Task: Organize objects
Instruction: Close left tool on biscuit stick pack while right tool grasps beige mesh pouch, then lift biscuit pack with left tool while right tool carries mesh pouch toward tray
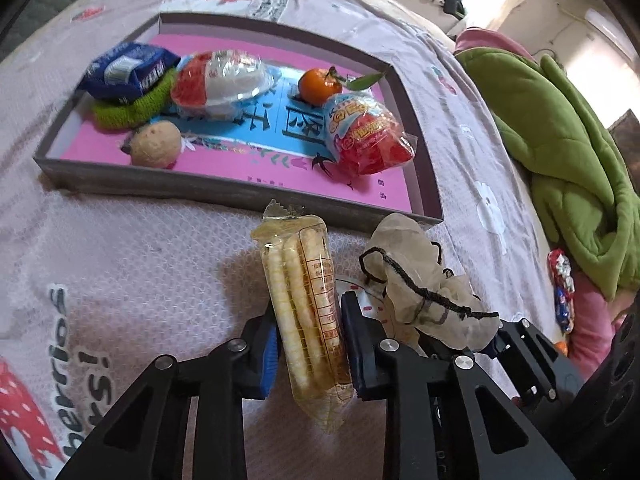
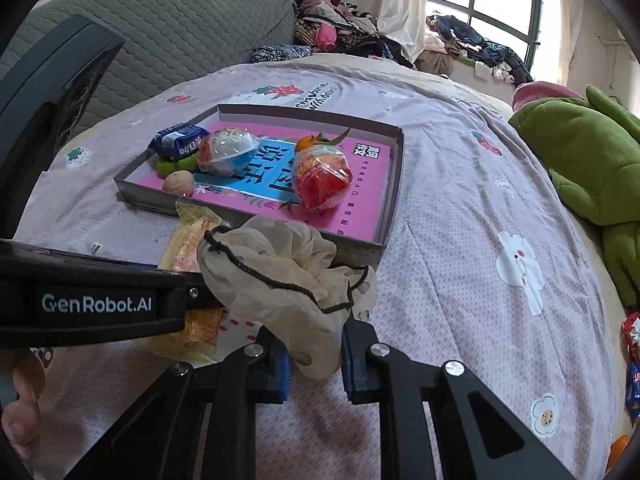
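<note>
Left wrist view has my left gripper clenched on the cracker pack, held lengthwise just short of the tray's near wall, and my right gripper is pinching the mesh bag, also just short of that wall and beside the pack. I judge the main risk is crowding: the two tools sit close together, the left one crossing the right wrist view, so lifting both over the wall at once could knock them together or catch the bag's black drawstring on a finger. The pack's slick wrapper may slide through the pads if I tilt it, and squeezing harder could crush the crackers. Inside the tray a red snack bag lies nearest the near wall, with a tangerine behind it, and a walnut, a clear-wrapped snack, a blue packet and a green knitted thing toward its far left; a careless drop could roll the tangerine or walnut. The tray rests on a soft pinkish bedspread with strawberry and flower prints, so it could tip or shift if I press its wall. Right of the tray lies a green quilt; beyond it are a grey quilted headboard, heaped clothes and a bright window.
</note>
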Tool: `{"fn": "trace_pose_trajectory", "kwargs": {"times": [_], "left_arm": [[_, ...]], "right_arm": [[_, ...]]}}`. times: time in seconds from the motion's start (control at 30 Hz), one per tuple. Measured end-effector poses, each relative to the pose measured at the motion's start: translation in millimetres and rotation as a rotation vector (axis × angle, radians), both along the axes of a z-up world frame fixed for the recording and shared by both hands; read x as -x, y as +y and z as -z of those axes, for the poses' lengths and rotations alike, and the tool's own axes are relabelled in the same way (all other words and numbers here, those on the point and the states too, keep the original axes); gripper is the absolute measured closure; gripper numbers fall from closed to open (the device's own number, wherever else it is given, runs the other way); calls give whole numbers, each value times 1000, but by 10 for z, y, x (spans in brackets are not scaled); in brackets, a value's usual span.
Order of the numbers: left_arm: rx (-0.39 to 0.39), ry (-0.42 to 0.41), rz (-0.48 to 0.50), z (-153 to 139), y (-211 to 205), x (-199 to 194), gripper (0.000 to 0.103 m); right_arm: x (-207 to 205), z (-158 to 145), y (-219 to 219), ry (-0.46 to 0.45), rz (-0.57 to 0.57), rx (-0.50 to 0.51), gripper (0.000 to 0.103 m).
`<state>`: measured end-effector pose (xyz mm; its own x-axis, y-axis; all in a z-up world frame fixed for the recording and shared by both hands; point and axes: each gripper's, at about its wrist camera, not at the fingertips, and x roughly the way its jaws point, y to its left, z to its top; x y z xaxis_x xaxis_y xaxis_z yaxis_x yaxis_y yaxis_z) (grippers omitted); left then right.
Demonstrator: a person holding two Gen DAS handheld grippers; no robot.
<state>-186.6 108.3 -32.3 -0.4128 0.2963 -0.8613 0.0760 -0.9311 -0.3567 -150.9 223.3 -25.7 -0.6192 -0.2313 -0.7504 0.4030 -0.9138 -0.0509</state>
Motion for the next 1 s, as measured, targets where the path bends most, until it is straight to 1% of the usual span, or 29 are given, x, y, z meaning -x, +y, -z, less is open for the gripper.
{"fn": "trace_pose_trajectory", "kwargs": {"times": [0.2,0.3,0.57,0.73,0.87,1.0], "left_arm": [[26,37,14,-88,-125,-115,76],[24,51,23,-156,-229,-204,77],[76,105,24,-364,-474,-433,78],[103,133,19,-485,-595,-568,78],[106,151,13,-567,-672,-655,78],[103,168,11,-660,-736,-737,78]], "right_arm": [[-81,-78,-41,-2,15,7,84],[-134,-149,-80,2,23,15,84],[-311,-378,-283,25,15,34,84],[-398,-512,-353,30,43,59,84],[-451,-625,-368,19,63,105,84],[-536,-749,-426,40,63,107,84]]}}
